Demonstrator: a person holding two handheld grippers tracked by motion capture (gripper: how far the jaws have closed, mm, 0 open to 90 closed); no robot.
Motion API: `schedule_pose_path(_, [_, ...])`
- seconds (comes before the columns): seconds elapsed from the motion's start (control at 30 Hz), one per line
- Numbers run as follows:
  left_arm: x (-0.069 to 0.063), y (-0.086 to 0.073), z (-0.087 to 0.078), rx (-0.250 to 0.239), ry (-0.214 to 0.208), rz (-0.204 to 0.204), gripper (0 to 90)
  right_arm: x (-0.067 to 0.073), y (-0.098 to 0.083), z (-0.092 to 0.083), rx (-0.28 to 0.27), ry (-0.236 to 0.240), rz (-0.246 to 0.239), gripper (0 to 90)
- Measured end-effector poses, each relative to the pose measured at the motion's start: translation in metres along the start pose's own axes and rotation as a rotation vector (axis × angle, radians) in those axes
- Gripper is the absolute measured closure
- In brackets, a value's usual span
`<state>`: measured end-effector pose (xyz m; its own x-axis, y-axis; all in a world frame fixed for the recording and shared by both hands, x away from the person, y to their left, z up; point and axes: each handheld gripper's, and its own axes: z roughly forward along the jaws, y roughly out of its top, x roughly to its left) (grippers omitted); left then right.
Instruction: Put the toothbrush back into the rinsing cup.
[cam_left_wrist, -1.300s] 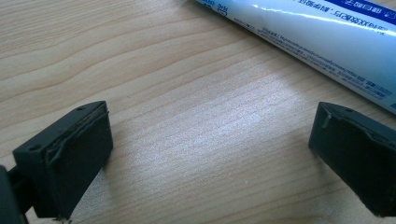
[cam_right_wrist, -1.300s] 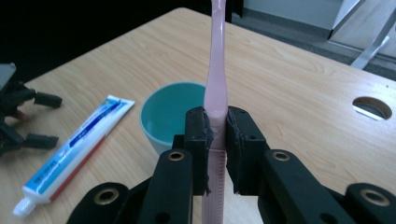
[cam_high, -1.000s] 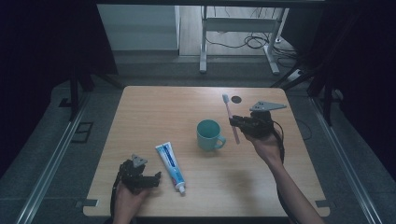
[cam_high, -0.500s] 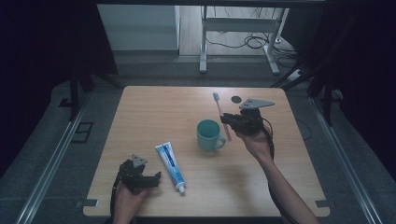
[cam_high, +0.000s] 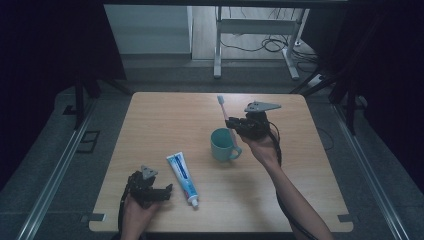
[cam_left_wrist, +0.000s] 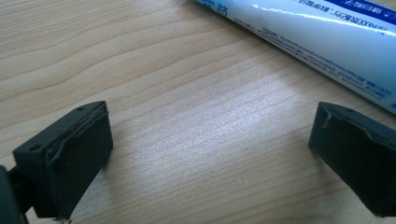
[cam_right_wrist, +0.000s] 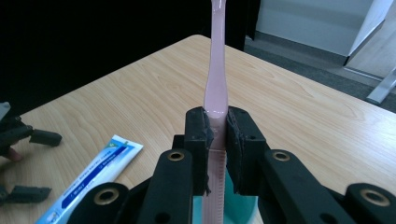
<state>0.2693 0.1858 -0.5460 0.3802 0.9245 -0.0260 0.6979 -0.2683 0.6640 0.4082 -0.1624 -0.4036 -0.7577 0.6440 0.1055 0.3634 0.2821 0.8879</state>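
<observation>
Pink toothbrush, upright and clamped in my right gripper, directly above the teal mug. At the mug's seven o'clock: toothpaste tube, print too small to read. My left gripper rests beside it, jaws apart.

The right gripper, clamped on the pink toothbrush, has slid across from about three o'clock of the teal mug to roughly one o'clock of it. The brush's lower end now hangs right over the mug's rim, bristles pointing toward twelve o'clock.
</observation>
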Motion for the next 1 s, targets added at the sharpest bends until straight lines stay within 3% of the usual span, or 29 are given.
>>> schedule_pose_path(0.53, [0.000, 0.000, 0.000, 0.000, 0.000, 0.000, 0.0, 0.006, 0.011, 0.015, -0.017, 0.011, -0.011, 78.7])
schedule_pose_path(1.0, [0.000, 0.000, 0.000, 0.000, 0.000, 0.000, 0.0, 0.007, -0.010, 0.037, 0.029, 0.011, -0.009, 78.7])
